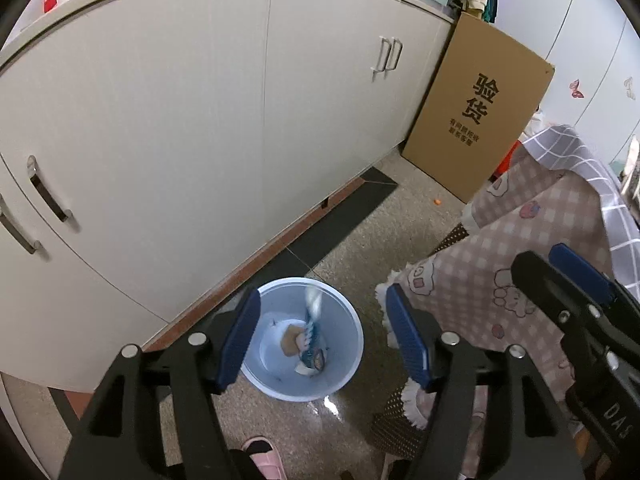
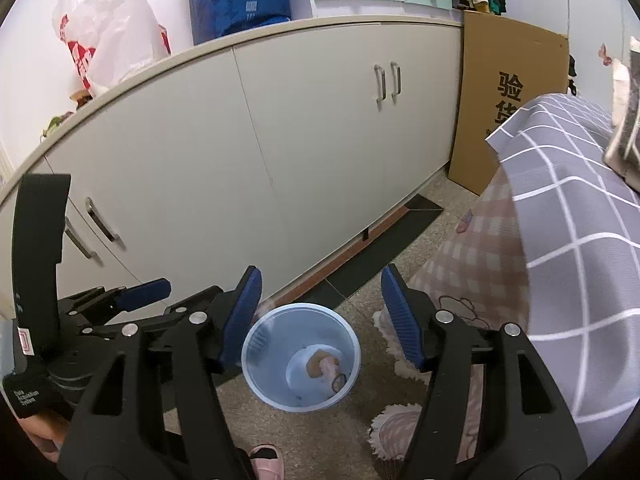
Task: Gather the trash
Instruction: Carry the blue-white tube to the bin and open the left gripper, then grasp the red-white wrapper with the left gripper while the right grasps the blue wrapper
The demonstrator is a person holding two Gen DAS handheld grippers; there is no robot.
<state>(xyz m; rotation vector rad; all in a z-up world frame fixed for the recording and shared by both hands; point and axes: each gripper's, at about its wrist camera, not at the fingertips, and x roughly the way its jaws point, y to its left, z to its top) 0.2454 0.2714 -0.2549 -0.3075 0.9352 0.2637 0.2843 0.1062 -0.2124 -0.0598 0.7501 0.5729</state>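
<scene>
Both grippers, left (image 1: 324,338) and right (image 2: 320,316), spread empty above bin (image 1: 352,364); blue wrapper (image 1: 312,340) only in left view.

Round pale-blue plastic bin (image 1: 352,344) stood on speckled floor (image 1: 400,216), just before white cabinet doors (image 1: 200,120). Blue-and-white wrapper (image 1: 312,344) lay inside it. Brown cardboard box (image 1: 476,112) stood behind, right; cloth-draped bed (image 1: 520,240) right.

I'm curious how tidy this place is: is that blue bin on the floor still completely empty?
No, the blue bin already holds trash, including a blue-and-white wrapper and a brown scrap.
</scene>
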